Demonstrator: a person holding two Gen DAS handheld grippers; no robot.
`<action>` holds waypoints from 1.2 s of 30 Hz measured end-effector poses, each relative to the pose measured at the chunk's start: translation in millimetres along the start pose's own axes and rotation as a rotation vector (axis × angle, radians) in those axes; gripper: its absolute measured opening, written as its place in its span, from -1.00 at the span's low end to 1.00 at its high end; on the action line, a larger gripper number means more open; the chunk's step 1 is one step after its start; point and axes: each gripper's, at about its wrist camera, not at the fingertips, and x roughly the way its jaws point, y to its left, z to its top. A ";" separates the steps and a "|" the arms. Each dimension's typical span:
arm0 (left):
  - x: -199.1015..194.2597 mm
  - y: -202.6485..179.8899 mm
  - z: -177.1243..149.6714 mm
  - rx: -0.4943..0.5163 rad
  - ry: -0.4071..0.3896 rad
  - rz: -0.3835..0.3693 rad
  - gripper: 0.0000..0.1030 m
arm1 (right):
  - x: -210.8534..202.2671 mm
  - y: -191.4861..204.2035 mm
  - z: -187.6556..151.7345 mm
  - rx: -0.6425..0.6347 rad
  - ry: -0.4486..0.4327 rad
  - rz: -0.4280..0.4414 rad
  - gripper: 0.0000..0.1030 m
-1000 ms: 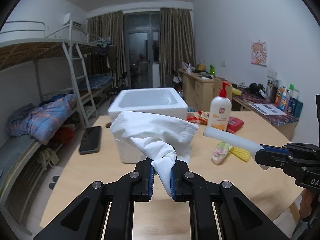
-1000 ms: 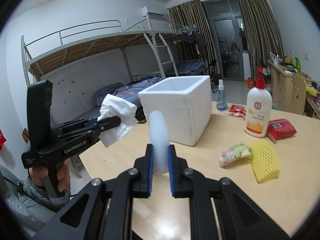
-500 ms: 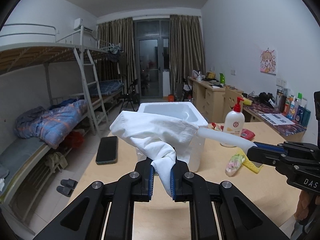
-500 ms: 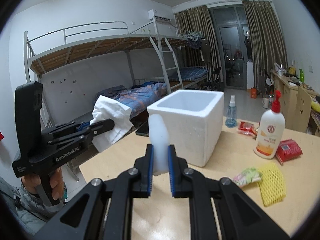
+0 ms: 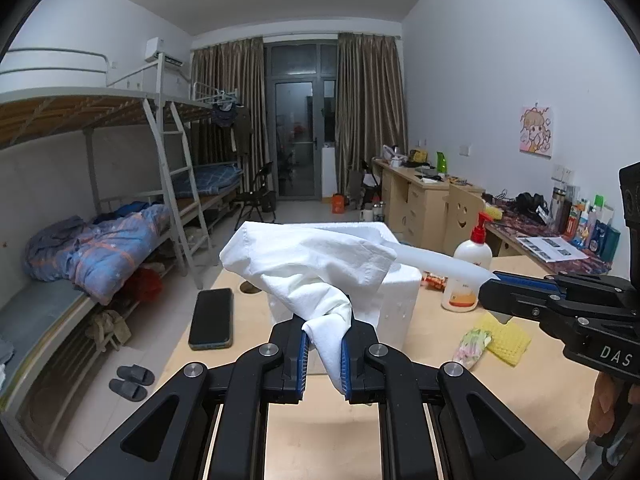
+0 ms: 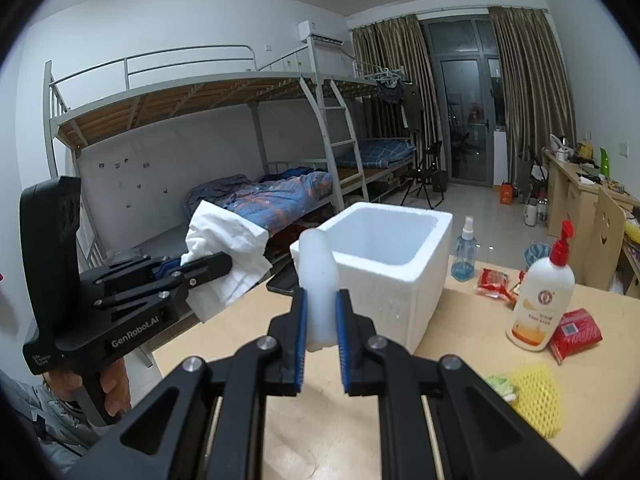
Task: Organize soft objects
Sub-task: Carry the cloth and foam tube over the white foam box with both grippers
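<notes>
A white cloth (image 5: 312, 268) is clamped in the left gripper (image 5: 323, 354); a white foam piece (image 6: 318, 280) is pinched upright by the right gripper (image 6: 321, 350); the foam box (image 6: 384, 264) on the desk (image 6: 460, 360) lies just ahead, nearer the right.

White walls; metal bunk beds (image 5: 120, 184); brown curtains (image 5: 368, 120) around a perhaps-glass door (image 5: 296, 140); tiled floor (image 6: 472, 208)

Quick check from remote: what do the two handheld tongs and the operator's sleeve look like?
Both tongs, left and right, are matte black linkage arms with silver pivot bolts and blue ribbed pads. The left body reads GenRobot.AI in white; the right shows DAS. A grey sleeve shows at the left hand.
</notes>
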 end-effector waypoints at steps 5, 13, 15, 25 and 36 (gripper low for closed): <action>7.9 0.1 13.4 0.001 0.000 -0.020 -0.74 | 2.4 0.0 9.2 -0.014 -0.004 -0.007 -0.68; 20.2 4.1 31.7 -0.010 0.004 -0.035 -0.74 | 12.2 -5.9 22.7 -0.020 0.004 -0.015 -0.67; 22.6 3.9 34.4 -0.007 -0.001 -0.030 -0.74 | 14.7 -8.0 24.5 -0.023 0.006 -0.018 -0.68; 54.1 6.9 48.9 0.000 0.010 -0.029 -0.74 | 39.4 -21.8 36.2 -0.030 0.031 -0.031 -0.67; 92.9 10.9 57.0 -0.007 0.029 -0.037 -0.74 | 62.6 -36.8 48.4 -0.035 0.055 -0.056 -0.67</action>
